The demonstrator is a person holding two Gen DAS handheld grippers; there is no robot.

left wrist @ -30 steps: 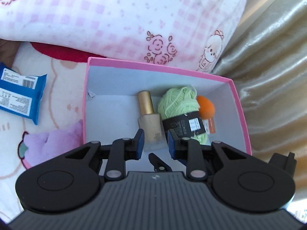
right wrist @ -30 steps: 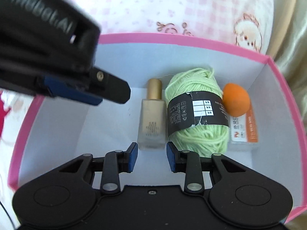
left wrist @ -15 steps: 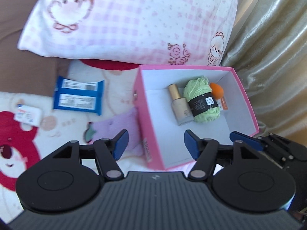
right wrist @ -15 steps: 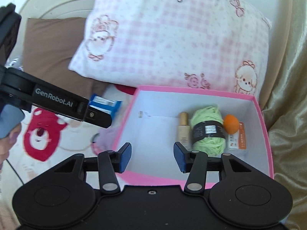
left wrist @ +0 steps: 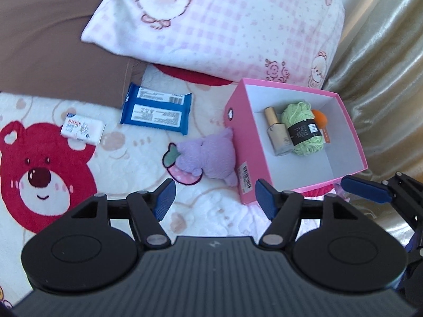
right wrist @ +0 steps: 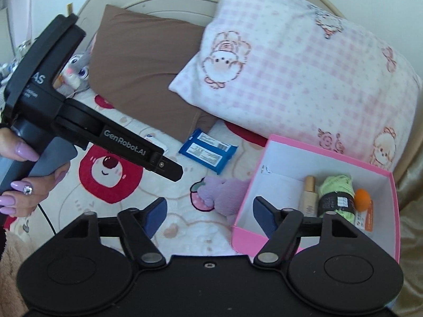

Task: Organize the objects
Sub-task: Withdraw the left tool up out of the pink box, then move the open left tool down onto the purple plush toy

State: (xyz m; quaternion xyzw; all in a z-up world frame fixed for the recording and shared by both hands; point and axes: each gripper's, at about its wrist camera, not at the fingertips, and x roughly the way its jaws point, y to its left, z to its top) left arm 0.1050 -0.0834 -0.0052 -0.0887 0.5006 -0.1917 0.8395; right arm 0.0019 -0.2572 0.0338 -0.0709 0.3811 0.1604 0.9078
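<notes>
You are working on a bed spread with a cartoon bear blanket (left wrist: 53, 158), pillows behind and a gold curtain to the right. A second ago both tongs sat low inside the pink box (left wrist: 238, 142), nearly pressed together beside the foundation bottle (left wrist: 277, 134). Now the left tongs (left wrist: 214, 198) and right tongs (right wrist: 208, 215) have drawn well back and are spread wide, holding nothing. That suggests the bottle is delivered; it lies flat on the box floor, long axis front to back, gold cap toward the far wall, touching the green yarn (left wrist: 304, 132). Still outside are the purple plush (left wrist: 206, 155), touching the box's left wall, the blue wipes pack (left wrist: 156, 112) and a small white packet (left wrist: 82, 129), so one of these is probably your next pick.
</notes>
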